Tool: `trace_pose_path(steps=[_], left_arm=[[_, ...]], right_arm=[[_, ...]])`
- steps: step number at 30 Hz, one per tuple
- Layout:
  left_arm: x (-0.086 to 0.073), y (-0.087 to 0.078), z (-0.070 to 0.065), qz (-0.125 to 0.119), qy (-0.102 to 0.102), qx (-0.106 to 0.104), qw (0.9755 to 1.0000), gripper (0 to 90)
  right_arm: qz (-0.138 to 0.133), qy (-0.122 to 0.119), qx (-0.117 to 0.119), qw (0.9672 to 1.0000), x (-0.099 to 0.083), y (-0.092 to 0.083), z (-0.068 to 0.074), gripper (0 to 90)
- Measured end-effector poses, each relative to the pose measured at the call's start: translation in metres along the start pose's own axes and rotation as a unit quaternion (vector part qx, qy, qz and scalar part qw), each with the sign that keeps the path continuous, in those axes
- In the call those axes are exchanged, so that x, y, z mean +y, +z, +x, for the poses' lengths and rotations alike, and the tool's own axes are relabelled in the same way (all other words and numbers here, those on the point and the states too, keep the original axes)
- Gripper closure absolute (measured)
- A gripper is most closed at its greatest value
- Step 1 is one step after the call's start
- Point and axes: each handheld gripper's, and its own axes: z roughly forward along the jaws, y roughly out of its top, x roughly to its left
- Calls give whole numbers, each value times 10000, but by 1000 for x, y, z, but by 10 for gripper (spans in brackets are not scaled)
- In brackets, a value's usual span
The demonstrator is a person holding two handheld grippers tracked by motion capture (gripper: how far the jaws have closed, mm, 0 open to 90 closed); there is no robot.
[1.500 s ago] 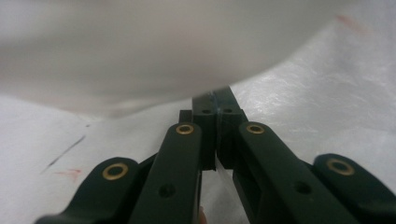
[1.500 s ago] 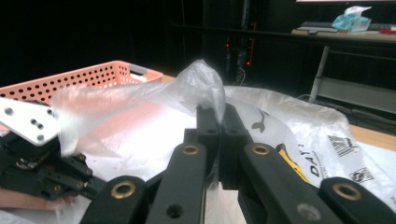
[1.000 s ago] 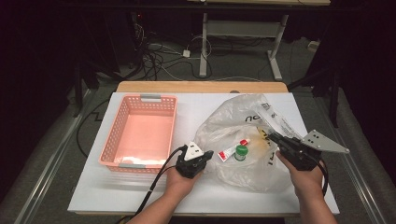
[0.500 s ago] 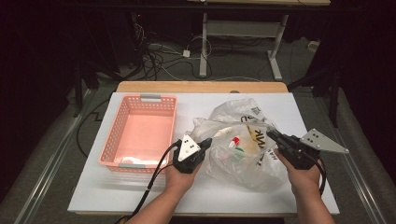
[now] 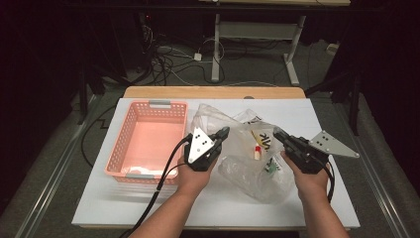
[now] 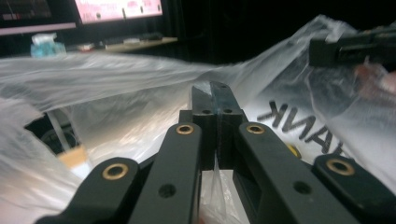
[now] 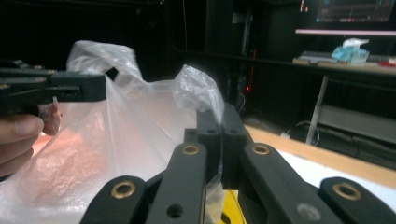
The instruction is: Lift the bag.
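1. The white table [image 5: 148,208] carries everything you are working with, and your forearms come in over its near edge.
2. The pink basket [image 5: 130,148] sits on the left half of the table, just beside your left hand; its floor looks bare apart from something pale at the near wall.
3. The clear plastic bag [image 5: 237,136] lies right of the basket, at the middle of the table, with its upper edge lifted off the surface and stretched between your two grippers. Black lettering shows on its side.
4. Your left gripper [image 5: 223,133] has its jaws pressed together on the bag's left edge; in the left gripper view a fold of film runs down between the closed jaws.
5. Your right gripper [image 5: 277,134] is likewise clamped on the bag's right edge, with a puff of film standing above its closed jaws in the right gripper view.
6. Inside the bag you can see a small white bottle with a red cap [image 5: 257,151] and, lower down, a green-capped item [image 5: 270,168] resting near your right hand.
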Motion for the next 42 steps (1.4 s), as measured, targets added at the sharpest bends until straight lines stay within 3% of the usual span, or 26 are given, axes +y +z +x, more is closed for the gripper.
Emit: trace_pose_path(steps=[8, 14, 17, 23, 27, 32, 38, 42], left_arm=[[40, 7, 1, -288, 79, 24, 9996, 877], [75, 20, 0, -404, 336, 96, 9986, 877], [92, 27, 3, -478, 323, 110, 9983, 876], [123, 33, 5, -727, 248, 99, 9970, 876], [141, 24, 5, -923, 371, 167, 9949, 877], [143, 21, 11, -897, 393, 260, 9949, 877], [130, 34, 21, -626, 223, 336, 9972, 876], [119, 45, 25, -456, 100, 280, 9985, 875]], right_arm=[[-307, -41, -36, 9995, 17, 2, -1, 900], [-643, -62, -143, 9978, 42, 1, -7, 900], [-776, -2, -198, 9968, 55, 2, -10, 900], [-803, -20, -223, 9965, 72, 14, -13, 900], [-729, 5, -187, 9972, 71, 25, -11, 900], [-734, 54, -237, 9970, 71, 31, -12, 900], [-1053, -49, -354, 9938, 96, 22, -12, 900], [-1163, -160, -365, 9924, 108, 19, -11, 900]])
